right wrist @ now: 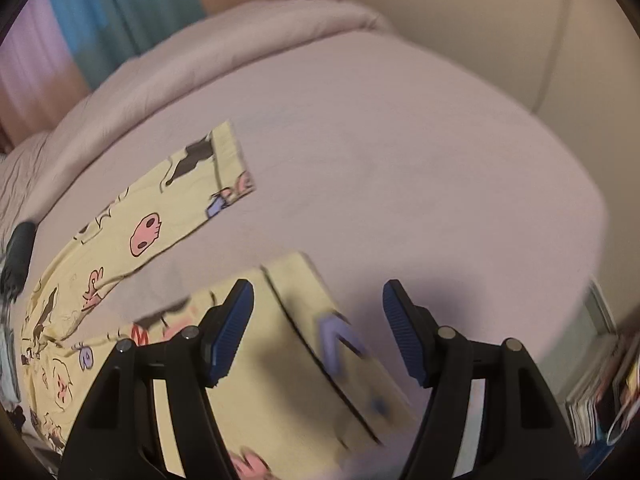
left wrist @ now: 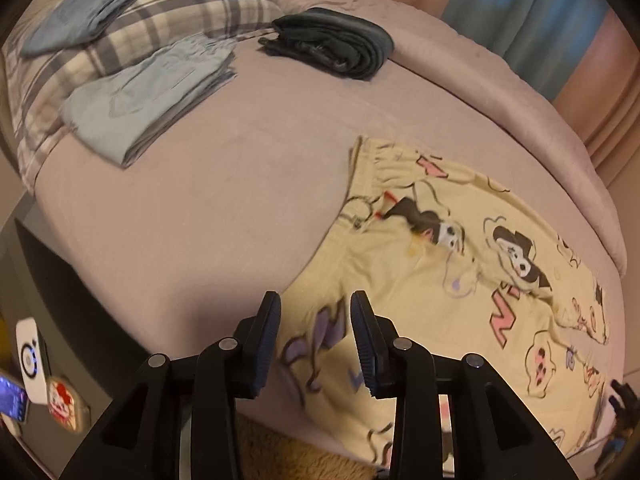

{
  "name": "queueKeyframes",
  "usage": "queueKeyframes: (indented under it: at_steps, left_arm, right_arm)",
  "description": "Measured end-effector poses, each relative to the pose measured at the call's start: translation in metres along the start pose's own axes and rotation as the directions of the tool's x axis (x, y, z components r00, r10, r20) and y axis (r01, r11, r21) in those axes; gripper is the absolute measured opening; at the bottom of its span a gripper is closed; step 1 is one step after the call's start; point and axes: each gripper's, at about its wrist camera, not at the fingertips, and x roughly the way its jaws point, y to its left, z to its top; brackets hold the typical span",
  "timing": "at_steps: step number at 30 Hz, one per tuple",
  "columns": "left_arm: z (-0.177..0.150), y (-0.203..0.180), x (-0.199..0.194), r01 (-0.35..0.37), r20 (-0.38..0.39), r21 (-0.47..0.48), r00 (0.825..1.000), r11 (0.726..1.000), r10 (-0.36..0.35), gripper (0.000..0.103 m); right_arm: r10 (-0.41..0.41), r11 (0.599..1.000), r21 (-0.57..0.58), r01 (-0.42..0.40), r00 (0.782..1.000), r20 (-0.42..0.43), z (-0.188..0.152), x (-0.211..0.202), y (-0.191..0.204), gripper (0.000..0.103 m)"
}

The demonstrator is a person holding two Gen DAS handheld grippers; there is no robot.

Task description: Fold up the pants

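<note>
Yellow printed pants (left wrist: 460, 280) lie spread flat on the pink bed (left wrist: 200, 220), nearest the lenses, with the waistband toward the pillow end and both legs running the other way. Left gripper (left wrist: 316, 312) hangs over the seat of the pants near the bed's front edge, its jaws partly apart with nothing pinched between them. Right gripper (right wrist: 318, 300) hovers above the hem of the nearer leg (right wrist: 320, 320), jaws wide apart and bare, cloth under them but not in them.

What could go wrong, as I judge it: the nearer edge of the pants sits right at the bed's front edge, so a careless tug could drag it over the side. The two legs lie splayed with bare sheet between them, so folding one over the other from a single hem may leave them askew. A shallow pinch might catch only the top layer of fabric. Both pictures are blurred, which makes the exact lie of the hem uncertain.

Only the left view shows the waistband, along with three folded garments by the plaid pillow (left wrist: 152, 20): two pale blue ones (left wrist: 152, 96) and a dark one (left wrist: 332, 44). Only the right view shows both leg hems, the farther one (right wrist: 224, 164) lying well apart from the nearer.
</note>
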Motion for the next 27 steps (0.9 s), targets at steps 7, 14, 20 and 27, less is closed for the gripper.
queueKeyframes:
  at_steps: [7, 14, 20, 27]
  left_arm:
    - [0.028, -0.011, 0.01, 0.011, -0.034, -0.009, 0.999, 1.0, -0.011, 0.035]
    - [0.083, -0.022, 0.032, 0.082, -0.009, -0.046, 0.997, 0.996, -0.082, 0.038]
    - [0.128, -0.032, 0.091, 0.08, -0.087, -0.048, 0.993, 0.996, -0.084, 0.038]
    - [0.153, -0.05, 0.154, -0.053, -0.12, 0.048, 0.991, 0.997, 0.059, 0.038]
  right_arm:
    - [-0.068, 0.992, -0.109, 0.07, 0.998, 0.016, 0.006, 0.042, 0.027, 0.009]
    - [-0.075, 0.989, -0.125, 0.077, 0.997, 0.018, 0.013, 0.042, 0.026, 0.01]
    - [-0.222, 0.928, -0.307, 0.213, 0.975, 0.006, 0.033, 0.04, 0.064, 0.061]
    - [-0.034, 0.951, -0.309, 0.029, 0.999, -0.013, 0.115, 0.051, 0.125, 0.073]
